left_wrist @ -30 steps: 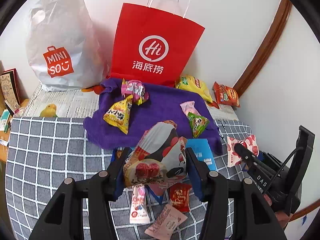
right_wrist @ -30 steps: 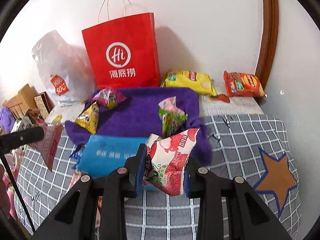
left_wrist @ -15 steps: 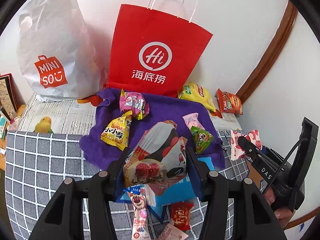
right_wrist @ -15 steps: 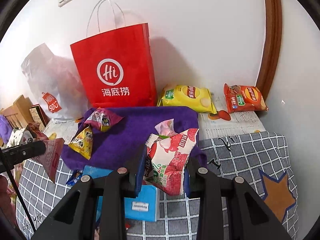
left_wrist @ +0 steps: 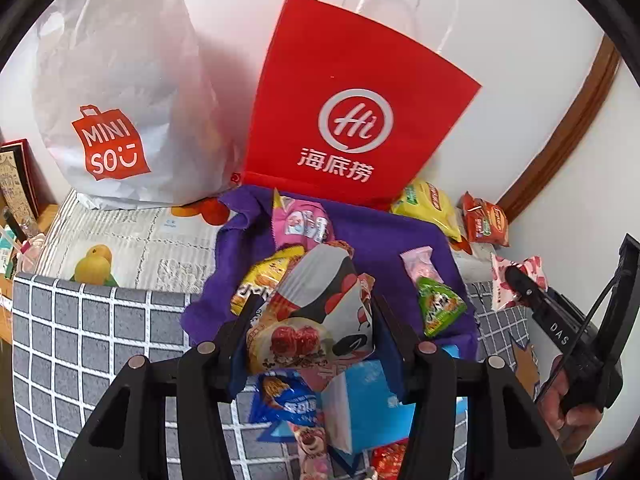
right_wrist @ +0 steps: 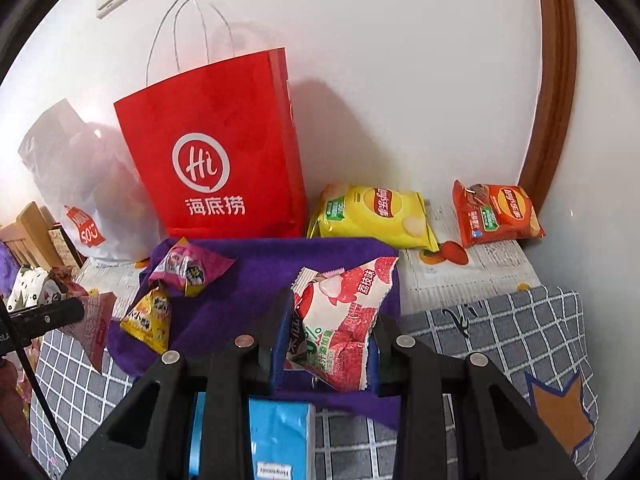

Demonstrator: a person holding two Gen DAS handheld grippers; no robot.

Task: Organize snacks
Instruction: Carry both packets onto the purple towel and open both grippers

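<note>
Purple cloth lies at the far side of the checked surface, in front of the red paper bag and the white plastic bag. My left hand-held gripper pinches a grey and red snack packet over the cloth's near edge. My right hand-held gripper is clamped on a pink lychee packet, also above the cloth. Yellow chips and orange chips sit far right by the wall.

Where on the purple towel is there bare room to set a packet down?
Bare purple towel lies between the pink packet and the right gripper's lychee packet. The towel's left edge is crowded, with the yellow triangle packet just below the pink one.
</note>
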